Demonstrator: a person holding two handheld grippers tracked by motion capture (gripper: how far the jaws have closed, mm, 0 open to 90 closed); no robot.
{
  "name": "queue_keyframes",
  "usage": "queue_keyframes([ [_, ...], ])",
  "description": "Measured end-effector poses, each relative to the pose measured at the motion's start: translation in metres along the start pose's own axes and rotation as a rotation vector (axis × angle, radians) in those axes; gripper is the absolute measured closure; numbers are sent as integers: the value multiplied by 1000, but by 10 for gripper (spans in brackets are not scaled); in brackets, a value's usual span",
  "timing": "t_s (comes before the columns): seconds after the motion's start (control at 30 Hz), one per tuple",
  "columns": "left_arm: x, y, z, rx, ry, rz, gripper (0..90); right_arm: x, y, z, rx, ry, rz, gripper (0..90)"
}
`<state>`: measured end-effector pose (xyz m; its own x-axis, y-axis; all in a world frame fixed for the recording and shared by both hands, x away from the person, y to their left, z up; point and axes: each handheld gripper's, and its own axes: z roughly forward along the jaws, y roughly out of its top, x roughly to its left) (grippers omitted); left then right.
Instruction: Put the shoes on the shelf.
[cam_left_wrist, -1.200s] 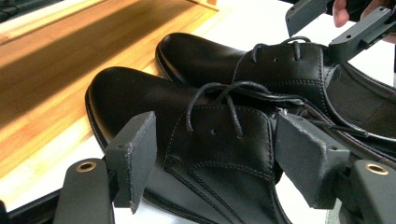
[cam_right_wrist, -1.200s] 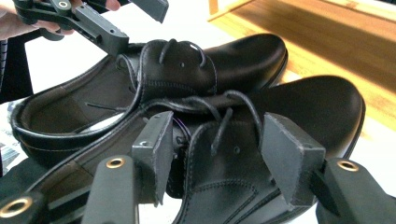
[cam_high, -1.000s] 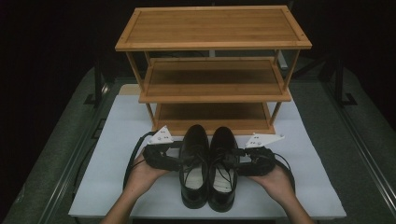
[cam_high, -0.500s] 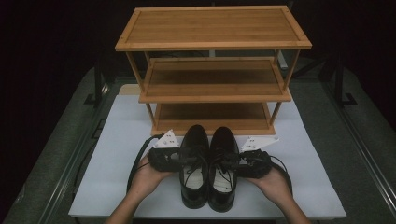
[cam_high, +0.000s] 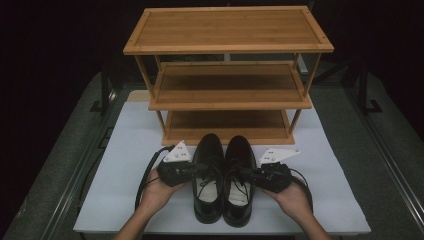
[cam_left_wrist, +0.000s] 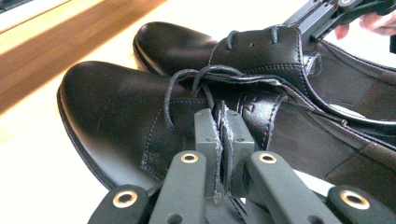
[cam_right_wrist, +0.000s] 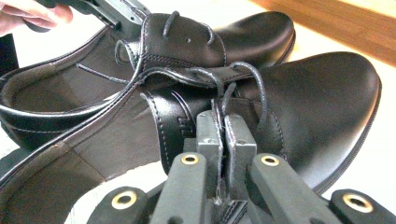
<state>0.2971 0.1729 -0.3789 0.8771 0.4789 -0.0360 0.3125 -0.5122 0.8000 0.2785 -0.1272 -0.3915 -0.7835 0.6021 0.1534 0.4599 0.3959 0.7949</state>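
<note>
Two black leather lace-up shoes stand side by side on the white mat, toes toward the rack: the left shoe (cam_high: 208, 200) and the right shoe (cam_high: 239, 202). My left gripper (cam_high: 202, 169) reaches in from the left. Its jaws have just been closing and now pinch the outer lacing flap of the left shoe (cam_left_wrist: 116, 107) between the pads (cam_left_wrist: 208, 133). My right gripper (cam_high: 246, 173) mirrors it from the right, its jaws also just closed, clamped on the lacing flap of the right shoe (cam_right_wrist: 317, 93). Both shoes rest on the mat.
A three-tier bamboo shoe rack (cam_high: 227, 80) stands just beyond the toes, its shelves bare. The white mat (cam_high: 130, 165) has free room to either side of the shoes. Dark grey table and rails surround it. Cables trail from both grippers.
Both grippers' jaws have closed onto the shoes' lacing flaps. The hands have hardly shifted and the shoes stand where they were.
</note>
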Motion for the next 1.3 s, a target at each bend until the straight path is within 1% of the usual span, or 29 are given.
queue_keyframes([
  [0.1, -1, 1, -1, 0, 15, 9, 871, -2, -1, -3, -13, -5, 4, 864],
  [0.2, 0, 1, -5, -7, 32, 8, 872, -5, -1, -8, -31, -28, 6, 866],
  [0.3, 2, 1, -11, -12, 62, 11, 874, -9, -2, -12, -43, -55, 16, 869],
  [0.33, 3, 1, -12, -16, 65, 9, 875, -10, -2, -13, -45, -59, 24, 869],
  [0.4, 5, 0, -14, -25, 76, 8, 875, -12, -1, -14, -48, -64, 26, 870],
  [0.6, 7, 1, -18, -40, 92, -1, 876, -14, -1, -17, -59, -84, 36, 870],
  [0.77, 12, 5, -19, -57, 113, -6, 876, -21, 4, -22, -71, -103, 39, 870],
  [0.83, 15, 8, -18, -68, 118, -11, 875, -27, 7, -23, -85, -108, 47, 870],
  [0.97, 26, 20, -14, -71, 142, -3, 875, -40, 14, -22, -104, -121, 53, 870],
  [1.07, 35, 29, -8, -85, 154, -4, 875, -50, 22, -18, -112, -142, 55, 870],
  [1.2, 50, 39, 4, -89, 188, -2, 875, -64, 31, -12, -123, -168, 62, 870],
  [1.23, 53, 40, 7, -92, 191, -6, 875, -68, 34, -9, -127, -181, 65, 870],
  [1.3, 60, 44, 14, -97, 205, -15, 875, -75, 39, -4, -131, -189, 71, 870],
])
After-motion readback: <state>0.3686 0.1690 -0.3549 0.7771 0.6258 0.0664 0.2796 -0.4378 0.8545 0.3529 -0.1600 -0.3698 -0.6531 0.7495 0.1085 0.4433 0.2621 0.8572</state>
